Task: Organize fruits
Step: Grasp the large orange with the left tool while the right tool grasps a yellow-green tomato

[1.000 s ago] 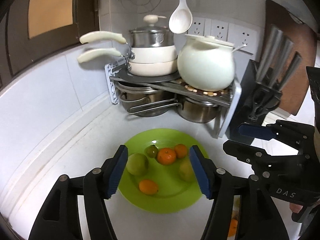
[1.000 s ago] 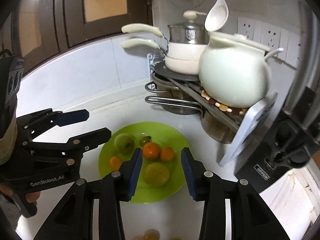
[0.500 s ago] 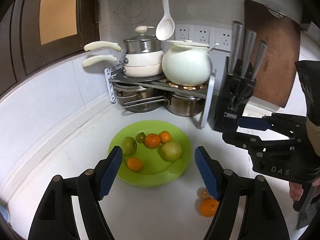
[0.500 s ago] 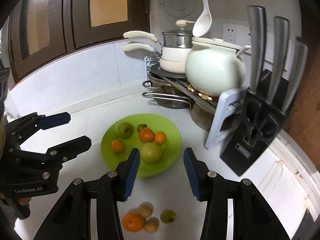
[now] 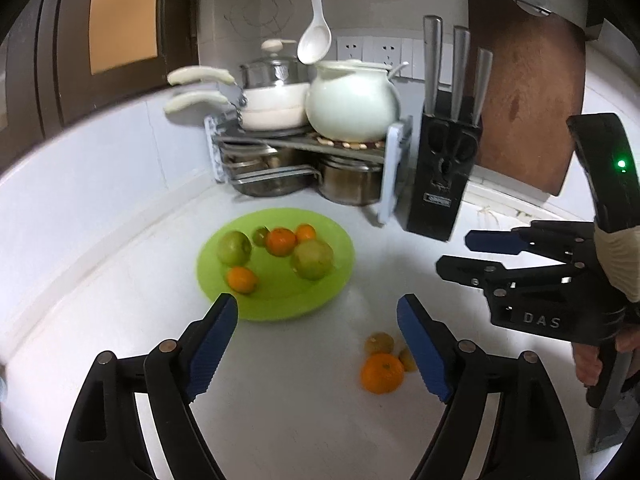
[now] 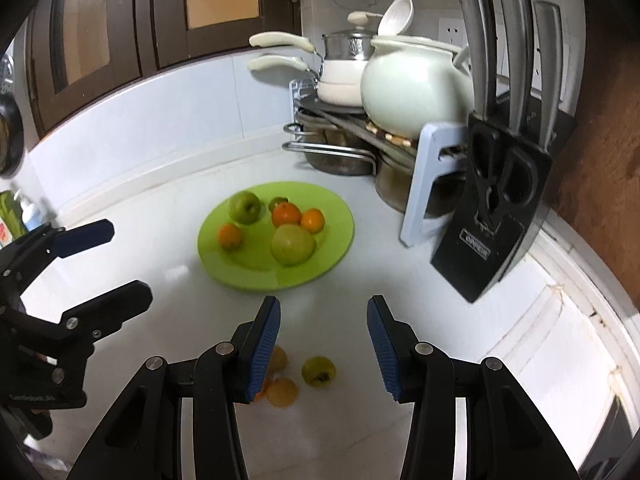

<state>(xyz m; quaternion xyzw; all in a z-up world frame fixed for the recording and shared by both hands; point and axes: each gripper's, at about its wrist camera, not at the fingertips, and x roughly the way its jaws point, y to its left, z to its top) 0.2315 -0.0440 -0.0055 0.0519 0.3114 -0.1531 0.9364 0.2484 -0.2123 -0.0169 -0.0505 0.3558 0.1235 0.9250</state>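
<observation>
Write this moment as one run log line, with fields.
left gripper: open, empty | right gripper: open, empty | green plate: six fruits | counter: loose orange, small fruits

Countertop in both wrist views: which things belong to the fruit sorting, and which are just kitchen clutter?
Job:
- round lime-green plate holding six fruits
- loose orange mandarin on the counter
- small green fruit on the counter

Clutter:
- black knife block
- white ceramic pot
- brown wooden cutting board
- hanging white ladle
</observation>
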